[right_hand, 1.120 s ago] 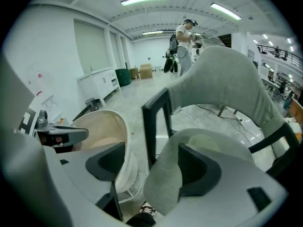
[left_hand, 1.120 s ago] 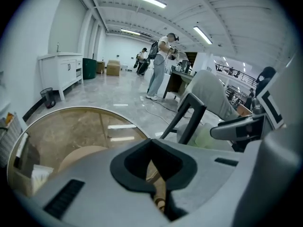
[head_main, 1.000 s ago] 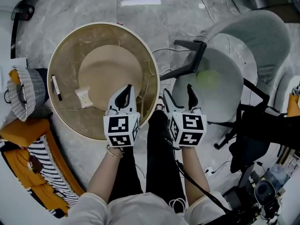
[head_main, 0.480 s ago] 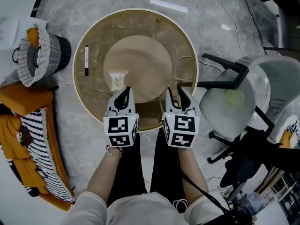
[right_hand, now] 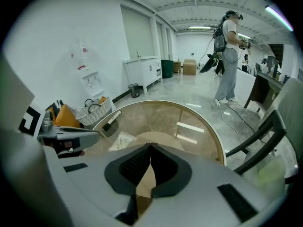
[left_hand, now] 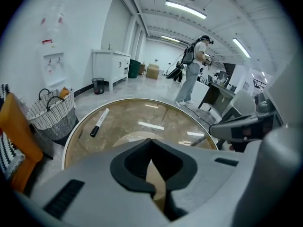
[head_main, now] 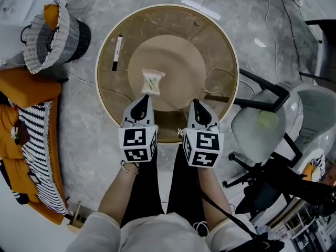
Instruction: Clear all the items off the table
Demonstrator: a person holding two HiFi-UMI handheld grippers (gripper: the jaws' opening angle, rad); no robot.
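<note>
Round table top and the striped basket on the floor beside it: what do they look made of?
The round tan-tinted table top looks like glossy glass: ceiling lights reflect off it and the base shows through. The black-and-white striped basket looks woven, perhaps wicker or plastic cord, matte; the weave pattern shows.

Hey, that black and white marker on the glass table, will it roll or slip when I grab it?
Probably rolls: the marker looks like a round barrel lying flat on the smooth glass table. Likely light and stiff, so a sideways nudge may skid it.
</note>
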